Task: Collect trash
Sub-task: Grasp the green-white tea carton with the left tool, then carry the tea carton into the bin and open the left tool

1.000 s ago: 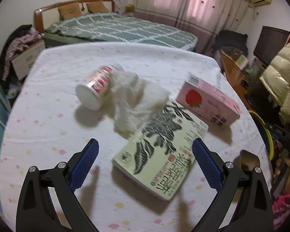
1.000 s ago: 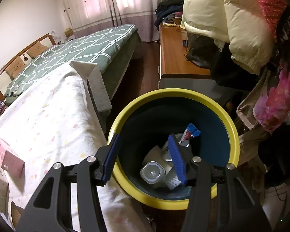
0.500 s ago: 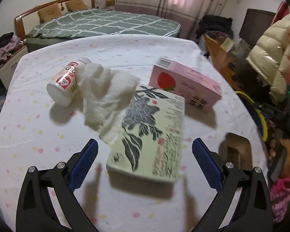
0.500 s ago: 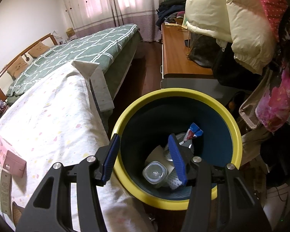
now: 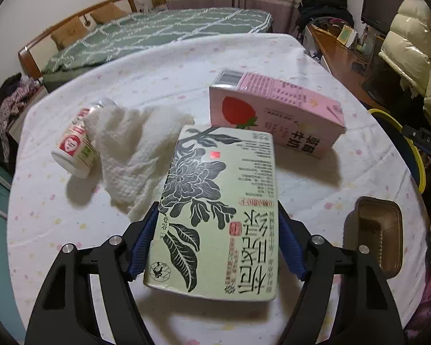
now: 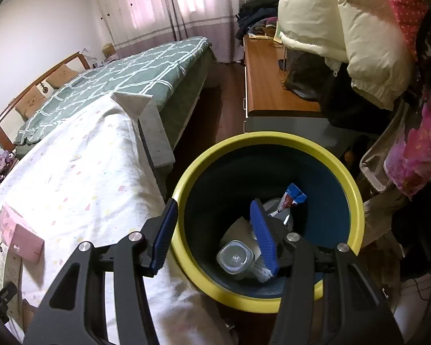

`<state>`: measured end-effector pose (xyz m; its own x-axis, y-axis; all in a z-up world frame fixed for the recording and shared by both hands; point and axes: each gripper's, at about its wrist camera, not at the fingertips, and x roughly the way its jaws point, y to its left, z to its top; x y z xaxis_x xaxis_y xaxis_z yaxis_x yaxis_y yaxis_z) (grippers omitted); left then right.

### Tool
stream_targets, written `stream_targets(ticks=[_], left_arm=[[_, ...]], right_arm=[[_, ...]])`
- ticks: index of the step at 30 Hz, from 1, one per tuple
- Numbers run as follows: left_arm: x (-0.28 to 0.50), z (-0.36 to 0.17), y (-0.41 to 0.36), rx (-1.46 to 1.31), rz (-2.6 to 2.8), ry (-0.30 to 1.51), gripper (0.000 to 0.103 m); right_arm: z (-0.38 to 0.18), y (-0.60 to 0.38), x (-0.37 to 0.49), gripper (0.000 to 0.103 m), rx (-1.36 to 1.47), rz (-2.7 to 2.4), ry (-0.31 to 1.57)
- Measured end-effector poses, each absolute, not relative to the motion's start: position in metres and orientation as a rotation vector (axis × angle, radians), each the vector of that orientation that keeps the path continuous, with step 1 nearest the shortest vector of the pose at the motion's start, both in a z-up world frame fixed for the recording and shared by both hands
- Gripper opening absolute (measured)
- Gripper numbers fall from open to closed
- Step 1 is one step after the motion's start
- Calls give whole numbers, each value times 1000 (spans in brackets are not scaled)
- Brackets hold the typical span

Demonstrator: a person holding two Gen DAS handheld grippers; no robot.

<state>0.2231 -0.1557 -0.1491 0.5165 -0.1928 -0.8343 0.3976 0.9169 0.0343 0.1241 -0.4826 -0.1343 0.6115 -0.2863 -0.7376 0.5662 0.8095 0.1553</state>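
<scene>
Left tool (image 5: pixel 215 241) closing on the green carton (image 5: pixel 219 207), blue pads flanking its long sides near the close end; contact looking likely, though grip firmness being impossible to judge. Lying flat on the table (image 5: pixel 186 66), long axis running straight away from the tool, far end nearly touching the pink carton (image 5: pixel 275 118) and overlapping the white cloth (image 5: pixel 135 149). Risking a slip or tilt on lifting, being gripped toward one end of a long box; possibly dragging the cloth and nudging the small bottle (image 5: pixel 76 146). Right tool (image 6: pixel 212 231) hovering partly open and empty over the yellow-rimmed bin (image 6: pixel 356 198), one finger outside the rim, risking a knock.
</scene>
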Motion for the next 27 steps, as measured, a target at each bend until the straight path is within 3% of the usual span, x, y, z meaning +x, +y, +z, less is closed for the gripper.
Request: stream_targets(ticks=[13, 27], left_arm=[[185, -68, -166, 213, -437, 796, 72], [173, -60, -328, 289, -672, 805, 72]], right_arm=[[-126, -490, 103, 50, 381, -484, 742], [-120, -542, 36, 50, 385, -558, 711]])
